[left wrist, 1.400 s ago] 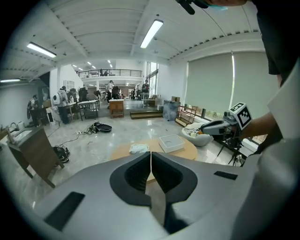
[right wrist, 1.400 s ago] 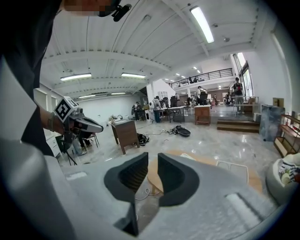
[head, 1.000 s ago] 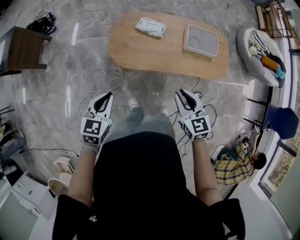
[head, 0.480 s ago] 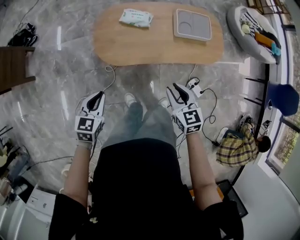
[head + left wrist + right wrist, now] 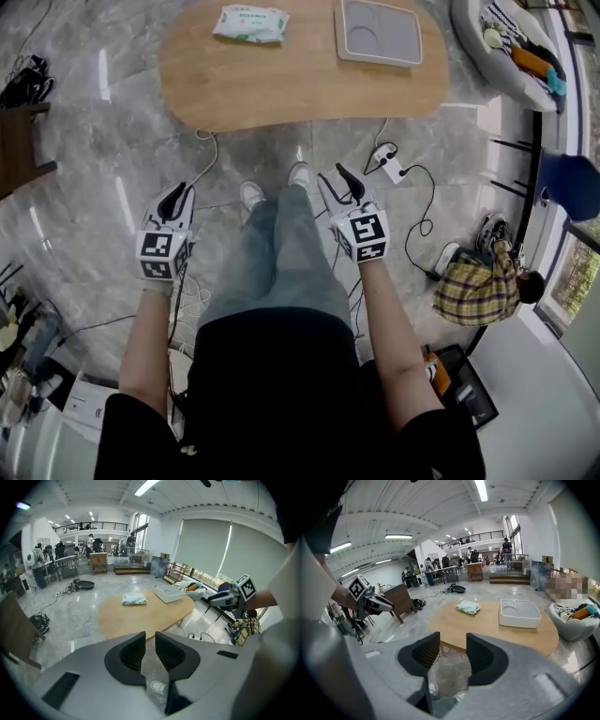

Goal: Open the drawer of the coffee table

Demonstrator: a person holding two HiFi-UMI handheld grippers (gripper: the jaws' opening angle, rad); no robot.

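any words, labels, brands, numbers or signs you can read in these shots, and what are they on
No text can be read in any view.
Packet on the coffee table: some print, too small and blurred to read.
Left marker cube and right marker cube: black-and-white square patterns only, no letters or digits.

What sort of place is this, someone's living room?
Probably not: more likely a big open lab or studio hall. A railed mezzanine runs along the back, work desks stand beneath it, and loose cables trail on the floor by the coffee table.
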